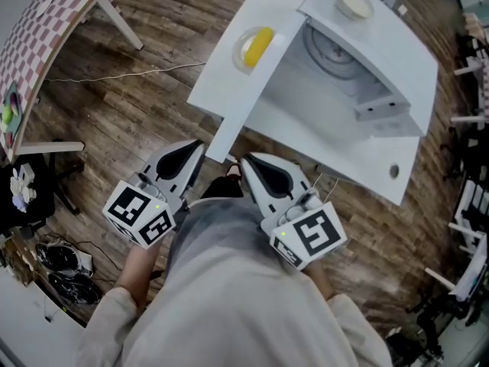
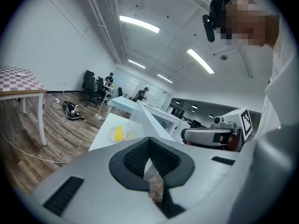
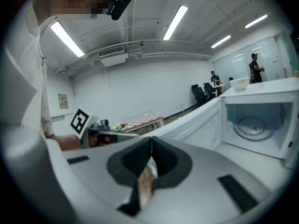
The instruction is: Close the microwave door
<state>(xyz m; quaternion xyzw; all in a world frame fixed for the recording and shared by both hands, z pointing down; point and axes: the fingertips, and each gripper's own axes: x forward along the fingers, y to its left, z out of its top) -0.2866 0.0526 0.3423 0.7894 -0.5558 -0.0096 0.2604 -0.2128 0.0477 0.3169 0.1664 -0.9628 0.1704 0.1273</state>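
Note:
The white microwave [image 1: 397, 67] stands on a white table [image 1: 221, 75] with its door [image 1: 248, 102] swung wide open toward me. Its cavity and turntable [image 1: 334, 52] are exposed. My left gripper [image 1: 197, 147] and right gripper [image 1: 246, 160] hover side by side just short of the door's free edge, close to my body and touching nothing. Both are shut with nothing between the jaws. The right gripper view shows the right gripper [image 3: 151, 141], the door [image 3: 196, 120] and the cavity [image 3: 254, 125]. The left gripper [image 2: 149, 141] looks along the table past the door [image 2: 140, 115].
A plate with a yellow item [image 1: 256, 46] lies on the table left of the door. A cream bowl [image 1: 354, 2] sits on top of the microwave. A checkered table [image 1: 46, 29] stands far left, with a cable [image 1: 114, 75] across the wood floor and clutter [image 1: 46, 258] nearby.

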